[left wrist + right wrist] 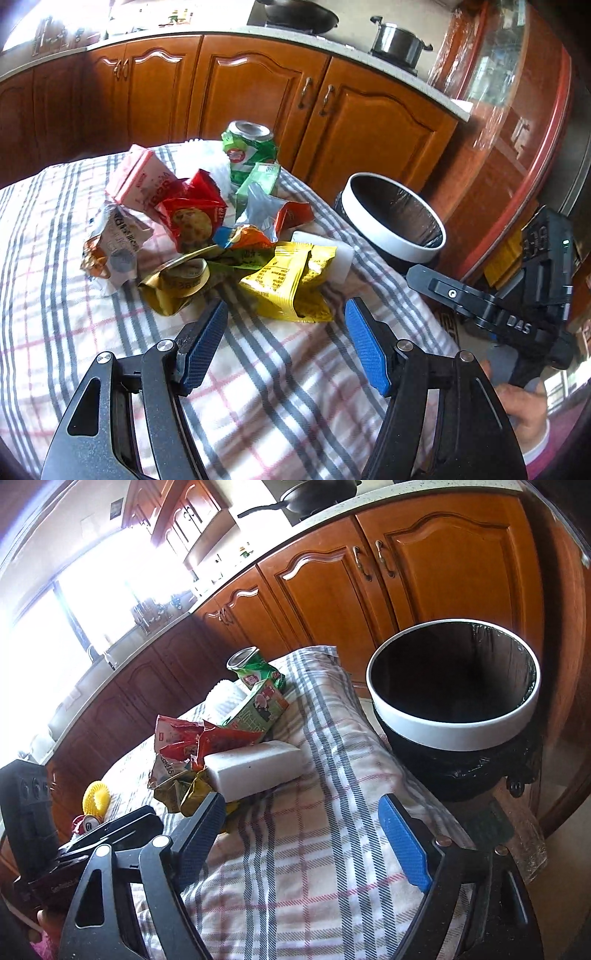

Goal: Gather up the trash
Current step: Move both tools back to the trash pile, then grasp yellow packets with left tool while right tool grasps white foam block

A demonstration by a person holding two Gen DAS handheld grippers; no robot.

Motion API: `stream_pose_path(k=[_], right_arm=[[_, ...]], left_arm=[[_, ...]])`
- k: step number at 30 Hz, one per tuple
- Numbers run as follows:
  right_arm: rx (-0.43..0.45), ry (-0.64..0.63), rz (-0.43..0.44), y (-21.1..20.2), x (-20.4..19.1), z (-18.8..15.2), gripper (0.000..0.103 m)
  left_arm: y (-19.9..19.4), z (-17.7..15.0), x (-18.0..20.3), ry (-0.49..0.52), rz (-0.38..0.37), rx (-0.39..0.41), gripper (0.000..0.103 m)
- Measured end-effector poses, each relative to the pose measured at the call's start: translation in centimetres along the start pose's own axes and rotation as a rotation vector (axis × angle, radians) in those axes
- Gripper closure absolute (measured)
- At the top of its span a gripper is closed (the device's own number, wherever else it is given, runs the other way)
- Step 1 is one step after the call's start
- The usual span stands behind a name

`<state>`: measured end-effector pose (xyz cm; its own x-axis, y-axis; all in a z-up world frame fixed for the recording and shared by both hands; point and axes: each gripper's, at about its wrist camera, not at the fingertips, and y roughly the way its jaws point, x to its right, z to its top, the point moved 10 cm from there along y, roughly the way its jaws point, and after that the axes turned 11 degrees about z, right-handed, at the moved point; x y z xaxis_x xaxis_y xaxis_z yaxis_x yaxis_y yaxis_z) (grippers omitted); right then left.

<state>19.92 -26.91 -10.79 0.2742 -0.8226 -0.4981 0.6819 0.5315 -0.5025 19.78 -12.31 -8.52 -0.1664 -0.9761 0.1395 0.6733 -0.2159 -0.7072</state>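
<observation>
A heap of trash lies on the plaid tablecloth [258, 373]: a yellow wrapper [291, 280], a gold wrapper [177, 284], a red snack bag [192, 218], a pink carton [142, 177], a crushed green can [249, 151] and a white block [332, 254]. My left gripper [284, 314] is open and empty, just short of the yellow wrapper. My right gripper [303, 808] is open and empty, near the white block [255, 768]. A black bin with a white rim [454, 716] stands beside the table's right edge, also in the left wrist view [391, 240].
Wooden kitchen cabinets [258, 92] run behind the table, with a pot [399, 40] and a pan [299, 14] on the counter. A yellow ribbed object [96, 797] lies at the table's left in the right wrist view. The right gripper's body [517, 306] shows right of the table.
</observation>
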Motion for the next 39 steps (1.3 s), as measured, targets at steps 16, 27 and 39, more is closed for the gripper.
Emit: stream_pose_path(k=[16,27,39], right_arm=[[-0.041,0.055,0.076,3.0,-1.7,-0.3,0.025],[-0.12,0.086,0.087,8.5,-3.5,-0.8,0.022],[-0.095,0.049,0.069,6.9,-3.3,-1.3,0.046]], left_arm=[[0.7,-2.0,-1.3,0.013,-0.056,-0.057,0.088],[-1.1,-2.3,-5.5,-0.07,-0.032,-0.037,0.088],[-1.6,-2.0,-3.7,-0.053,-0.081,-0.032,0.089]])
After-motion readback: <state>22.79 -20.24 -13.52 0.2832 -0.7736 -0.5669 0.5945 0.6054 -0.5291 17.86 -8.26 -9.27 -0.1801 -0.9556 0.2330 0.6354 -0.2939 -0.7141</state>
